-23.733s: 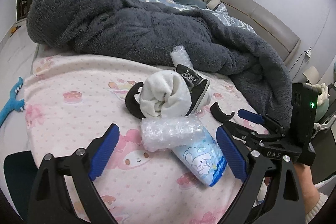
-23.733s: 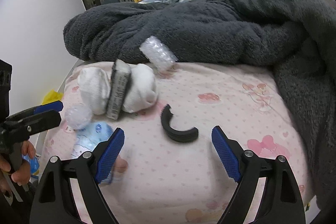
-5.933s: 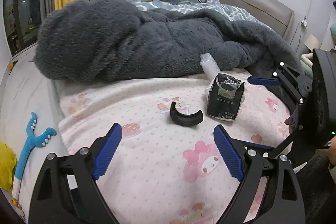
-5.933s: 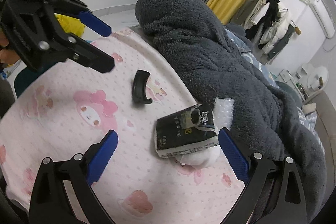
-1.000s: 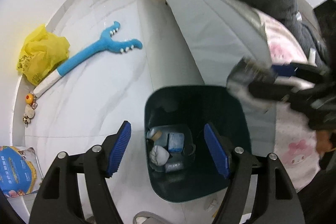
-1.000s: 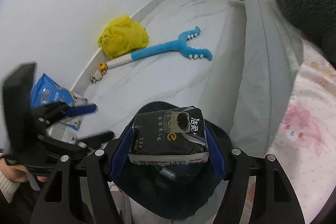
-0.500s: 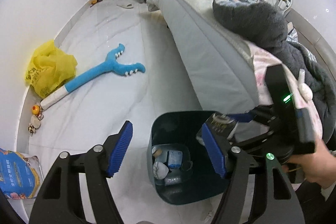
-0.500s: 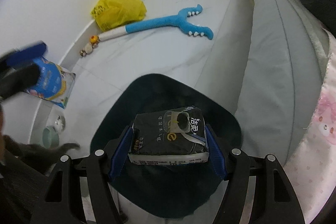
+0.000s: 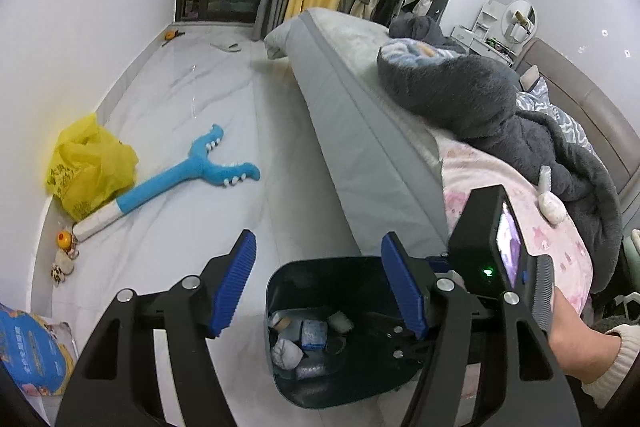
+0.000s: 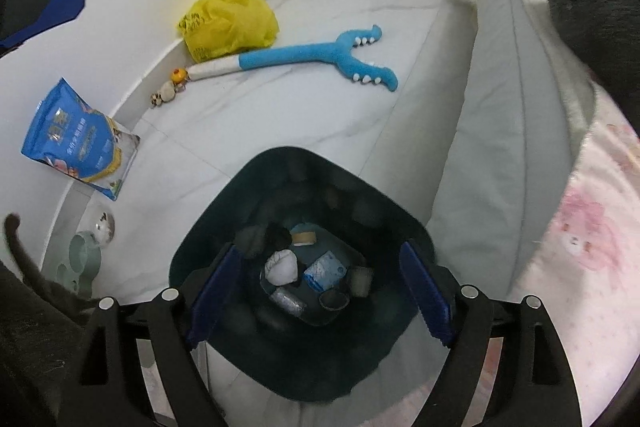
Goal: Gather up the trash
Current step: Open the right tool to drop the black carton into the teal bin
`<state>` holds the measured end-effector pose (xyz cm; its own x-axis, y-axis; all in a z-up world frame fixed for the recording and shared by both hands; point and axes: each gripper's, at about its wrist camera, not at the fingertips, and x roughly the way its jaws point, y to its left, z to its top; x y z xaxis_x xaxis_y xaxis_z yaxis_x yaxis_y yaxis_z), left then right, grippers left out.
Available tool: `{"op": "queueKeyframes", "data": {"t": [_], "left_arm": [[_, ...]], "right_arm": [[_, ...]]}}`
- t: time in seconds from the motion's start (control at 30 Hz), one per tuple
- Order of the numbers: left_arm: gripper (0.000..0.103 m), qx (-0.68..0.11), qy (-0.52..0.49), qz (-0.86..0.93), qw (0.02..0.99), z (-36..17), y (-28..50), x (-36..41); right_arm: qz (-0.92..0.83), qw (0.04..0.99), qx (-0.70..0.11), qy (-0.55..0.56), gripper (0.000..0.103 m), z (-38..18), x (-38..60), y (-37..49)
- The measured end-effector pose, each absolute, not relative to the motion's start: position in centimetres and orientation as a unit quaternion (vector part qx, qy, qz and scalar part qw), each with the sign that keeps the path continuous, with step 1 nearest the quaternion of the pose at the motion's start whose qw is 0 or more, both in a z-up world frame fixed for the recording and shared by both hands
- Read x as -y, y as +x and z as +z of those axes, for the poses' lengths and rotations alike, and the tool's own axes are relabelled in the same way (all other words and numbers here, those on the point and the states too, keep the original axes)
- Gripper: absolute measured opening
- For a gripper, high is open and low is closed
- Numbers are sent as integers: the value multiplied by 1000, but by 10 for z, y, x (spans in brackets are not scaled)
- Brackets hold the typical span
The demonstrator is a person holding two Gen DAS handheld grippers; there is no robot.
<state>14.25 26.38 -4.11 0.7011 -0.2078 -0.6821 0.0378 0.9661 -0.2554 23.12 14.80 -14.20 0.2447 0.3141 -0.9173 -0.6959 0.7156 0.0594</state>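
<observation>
Trash (image 10: 316,273) lies at the bottom of the dark bin (image 10: 224,203), directly below the right claw (image 10: 320,303), whose jaws are spread and empty. Left claw (image 9: 320,287), also spread and empty, hovers beside the bin; bed (image 9: 360,131) to its right, blue toy (image 9: 192,175) on the floor beyond.

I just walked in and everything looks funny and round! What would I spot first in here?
Probably the dark bin on the floor by the bed, with trash heaped at its bottom and the right gripper above it, jaws open. Then the blue toy on the pale floor, touching a yellow bag by the wall.
</observation>
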Motion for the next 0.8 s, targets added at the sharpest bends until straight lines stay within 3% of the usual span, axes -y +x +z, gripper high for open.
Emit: {"op": "queueKeyframes", "data": {"t": [0.5,0.8], "left_arm": [[68,-349,-92,-96,928,-5,160,-215],[76,-342,-74,-126,928,4,174,-167]], "right_arm": [[324,822,-454,-112,85,-76,-82,232],[291,844,-443,-87,86,-65,-25,244]]}}
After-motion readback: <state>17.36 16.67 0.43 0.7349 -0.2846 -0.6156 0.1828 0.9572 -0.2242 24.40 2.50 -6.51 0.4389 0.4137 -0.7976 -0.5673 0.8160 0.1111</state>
